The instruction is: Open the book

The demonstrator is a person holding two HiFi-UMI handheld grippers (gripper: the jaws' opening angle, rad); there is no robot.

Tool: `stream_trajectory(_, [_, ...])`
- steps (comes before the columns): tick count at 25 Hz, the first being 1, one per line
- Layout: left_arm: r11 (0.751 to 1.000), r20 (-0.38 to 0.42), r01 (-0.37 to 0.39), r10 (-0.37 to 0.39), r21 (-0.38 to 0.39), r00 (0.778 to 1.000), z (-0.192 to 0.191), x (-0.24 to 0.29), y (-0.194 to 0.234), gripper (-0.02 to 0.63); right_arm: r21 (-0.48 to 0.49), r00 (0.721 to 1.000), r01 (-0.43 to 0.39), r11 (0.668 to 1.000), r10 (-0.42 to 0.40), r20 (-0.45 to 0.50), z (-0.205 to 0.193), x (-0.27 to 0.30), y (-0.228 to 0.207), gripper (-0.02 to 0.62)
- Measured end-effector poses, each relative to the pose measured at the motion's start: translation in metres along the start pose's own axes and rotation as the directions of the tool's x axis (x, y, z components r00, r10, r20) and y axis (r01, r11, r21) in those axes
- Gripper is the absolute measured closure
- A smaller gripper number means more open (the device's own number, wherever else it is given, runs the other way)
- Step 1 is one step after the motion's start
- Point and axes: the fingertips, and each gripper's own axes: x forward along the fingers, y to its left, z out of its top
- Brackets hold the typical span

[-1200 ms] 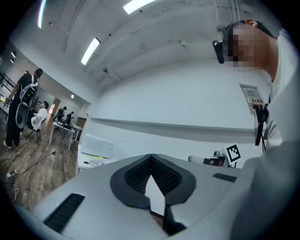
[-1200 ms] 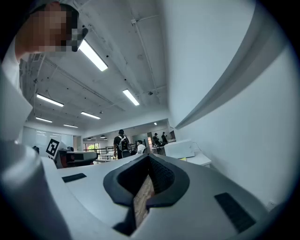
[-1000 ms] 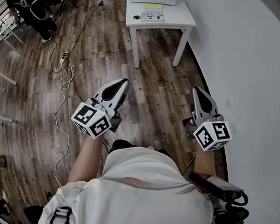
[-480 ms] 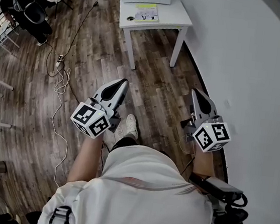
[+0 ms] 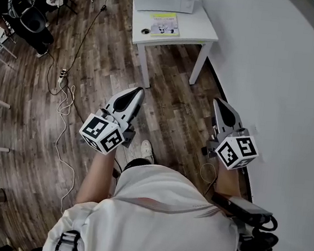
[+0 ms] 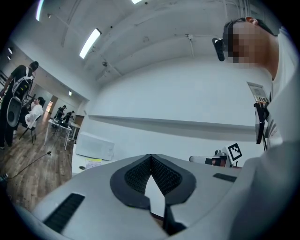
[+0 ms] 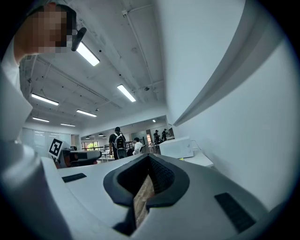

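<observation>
Book [image 5: 165, 24] flat at front edge of table [image 5: 200, 26], long axis unclear; my left gripper [image 5: 134, 91] and right gripper [image 5: 219, 102] pressed together, empty.

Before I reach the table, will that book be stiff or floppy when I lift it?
The book looks thin and lies flat, so it is probably floppy and light. On the smooth white table it may slide when pushed rather than open. With so little thickness showing, its cover edge could be hard to catch.
</observation>
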Motion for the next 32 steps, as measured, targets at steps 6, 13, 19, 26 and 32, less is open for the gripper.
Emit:
stream_trajectory(6, [1.000, 0.017, -0.004, 0.005, -0.011, 1.000, 0.021, 0.025, 0.071, 0.595, -0.011, 1.000, -0.002, 1.000, 0.002, -0.005, 0.011, 0.076, -0.005, 0.592])
stream_trajectory(13, [1.000, 0.007, -0.012, 0.012, -0.007, 1.000, 0.034, 0.045, 0.156, 0.595, -0.014, 1.000, 0.004, 1.000, -0.004, -0.005, 0.010, 0.165, -0.001, 0.594])
stream_trajectory(19, [1.000, 0.003, -0.011, 0.011, -0.022, 1.000, 0.032, 0.056, 0.203, 0.595, -0.018, 0.999, 0.008, 1.000, -0.009, -0.049, -0.001, 0.211, 0.002, 0.592])
stream_trajectory(26, [0.999, 0.002, -0.003, 0.004, -0.050, 1.000, 0.028, 0.080, 0.234, 0.595, -0.011, 0.998, 0.005, 1.000, -0.005, -0.069, -0.006, 0.250, -0.015, 0.592])
stream_trajectory(32, [0.999, 0.006, -0.032, 0.032, -0.029, 0.999, 0.031, 0.115, 0.264, 0.595, -0.005, 0.998, -0.029, 1.000, 0.028, -0.061, -0.006, 0.295, -0.044, 0.593])
